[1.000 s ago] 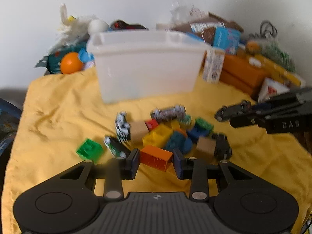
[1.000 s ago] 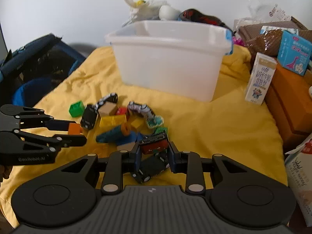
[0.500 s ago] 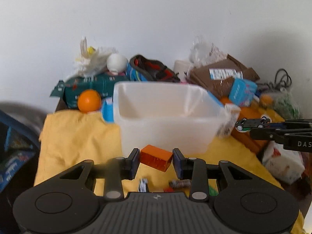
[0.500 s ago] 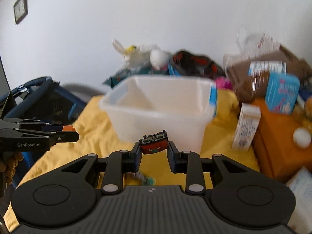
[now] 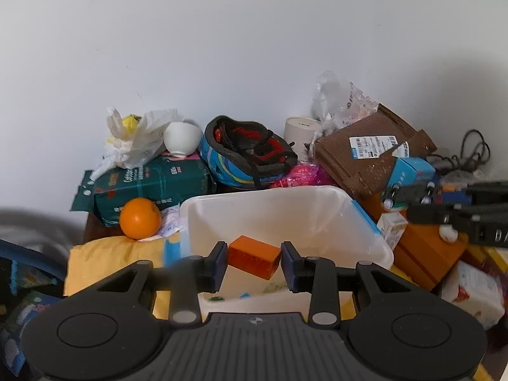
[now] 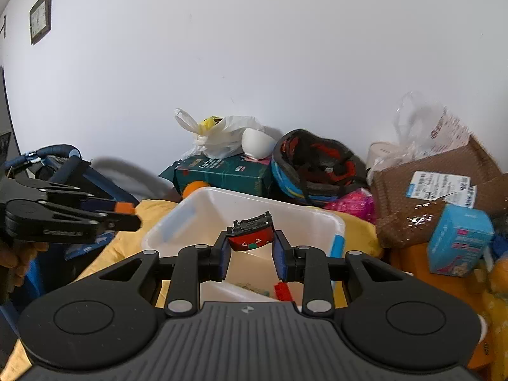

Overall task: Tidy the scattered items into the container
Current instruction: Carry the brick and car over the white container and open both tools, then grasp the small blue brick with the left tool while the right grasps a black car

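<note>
My left gripper (image 5: 254,262) is shut on an orange block (image 5: 254,256) and holds it above the open white plastic tub (image 5: 358,222). My right gripper (image 6: 250,252) is shut on a red and black toy car (image 6: 251,234), also above the tub (image 6: 177,219). A few small pieces lie on the tub's floor, among them a red brick (image 6: 283,291). In the right wrist view the left gripper (image 6: 127,214) shows at the left with the orange block. In the left wrist view the right gripper (image 5: 409,195) shows at the right with the toy car (image 5: 408,192).
Clutter stands behind the tub against the wall: an orange (image 5: 139,218), a green package (image 5: 152,184), a blue helmet (image 5: 247,152), a brown parcel (image 5: 371,152), a blue carton (image 6: 457,241). A yellow cloth (image 5: 114,260) covers the surface. A blue bag (image 6: 63,165) stands at the left.
Both grippers have lifted from the pile of toys on the yellow cloth and moved forward over the tub, each still holding its item.
</note>
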Demonstrator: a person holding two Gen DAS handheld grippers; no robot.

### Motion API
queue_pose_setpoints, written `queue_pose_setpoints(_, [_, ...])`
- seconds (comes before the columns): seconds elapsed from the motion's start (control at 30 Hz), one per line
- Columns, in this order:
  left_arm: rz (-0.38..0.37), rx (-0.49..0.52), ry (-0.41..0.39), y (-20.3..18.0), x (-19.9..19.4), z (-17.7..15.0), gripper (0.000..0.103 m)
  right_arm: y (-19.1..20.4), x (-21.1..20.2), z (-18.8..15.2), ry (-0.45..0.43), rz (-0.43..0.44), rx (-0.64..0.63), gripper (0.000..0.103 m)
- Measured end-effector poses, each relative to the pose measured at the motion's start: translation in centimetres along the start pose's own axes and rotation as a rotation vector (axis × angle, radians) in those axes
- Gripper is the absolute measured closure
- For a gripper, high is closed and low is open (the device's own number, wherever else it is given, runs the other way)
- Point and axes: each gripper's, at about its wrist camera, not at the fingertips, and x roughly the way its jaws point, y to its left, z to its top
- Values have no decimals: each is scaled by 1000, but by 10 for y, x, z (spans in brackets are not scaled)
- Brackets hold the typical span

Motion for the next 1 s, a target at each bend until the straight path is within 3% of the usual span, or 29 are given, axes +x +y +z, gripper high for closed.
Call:
queue_pose_setpoints(0.4, [34, -68, 107, 10, 52, 34, 62, -32, 67, 20, 211, -29, 92, 71])
queue_pose_setpoints(0.43, [42, -69, 101, 10, 54, 35, 58, -35, 71, 20, 216, -43, 94, 71])
queue_pose_setpoints(0.47, [55, -69, 100, 10, 55, 34, 41, -37, 73, 19, 221, -52, 94, 69])
queue_pose_setpoints(0.5, [77, -70, 104, 10, 57, 33, 25, -39, 76, 19, 227, -64, 95, 61])
queue_pose_setpoints(0.57, [104, -62, 106, 10, 57, 27, 24, -43, 80, 18, 228, -89, 104, 38])
queue_pose_setpoints(0.6, [96, -54, 108, 11, 56, 24, 24, -44, 79, 16, 216, -94, 100, 36])
queue_pose_setpoints(0.8, [101, -75, 85, 21, 37, -11, 24, -51, 65, 0, 194, -73, 149, 36])
queue_pose_setpoints(1.0, [82, -78, 47, 14, -3, -68, 24, -42, 30, -38, 147, -62, 144, 36])
